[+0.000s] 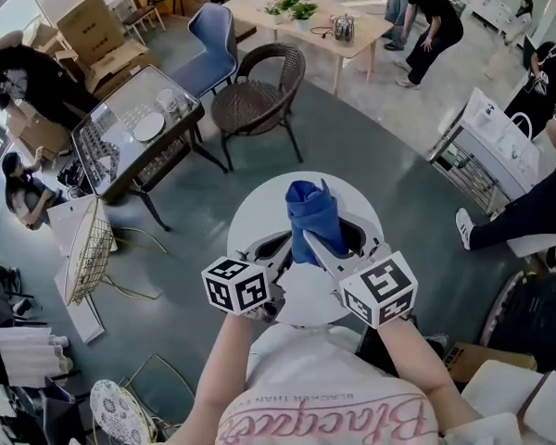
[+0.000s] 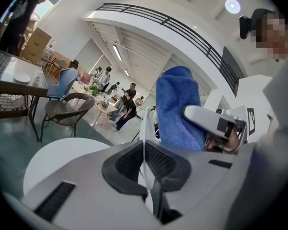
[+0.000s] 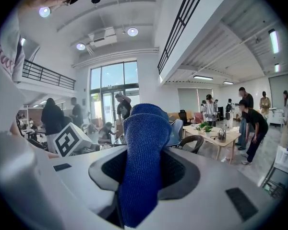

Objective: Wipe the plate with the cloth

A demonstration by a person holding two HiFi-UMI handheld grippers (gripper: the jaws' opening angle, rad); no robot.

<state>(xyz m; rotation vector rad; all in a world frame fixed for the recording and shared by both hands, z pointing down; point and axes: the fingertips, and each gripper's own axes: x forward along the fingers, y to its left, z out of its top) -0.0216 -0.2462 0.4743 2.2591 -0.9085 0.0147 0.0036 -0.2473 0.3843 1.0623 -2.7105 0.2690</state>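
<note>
Both grippers are raised side by side over the round white table (image 1: 250,211). My left gripper (image 1: 278,248) is shut on a thin white plate (image 2: 145,128), which stands edge-on between its black pads (image 2: 127,164) in the left gripper view. My right gripper (image 1: 332,241) is shut on a blue cloth (image 1: 313,213). The bunched cloth (image 3: 141,157) sticks up out of the jaws. From the left gripper view, the cloth (image 2: 177,104) and the right gripper (image 2: 216,123) sit just right of the plate's edge. How much of the plate shows in the head view I cannot tell.
Beyond the table stand a wicker chair (image 1: 258,100), a blue chair (image 1: 213,44) and a dark glass-topped table (image 1: 139,128) with dishes. A wire basket (image 1: 83,248) lies at the left and a white cart (image 1: 486,151) is at the right. Several people stand around a wooden table (image 1: 306,17).
</note>
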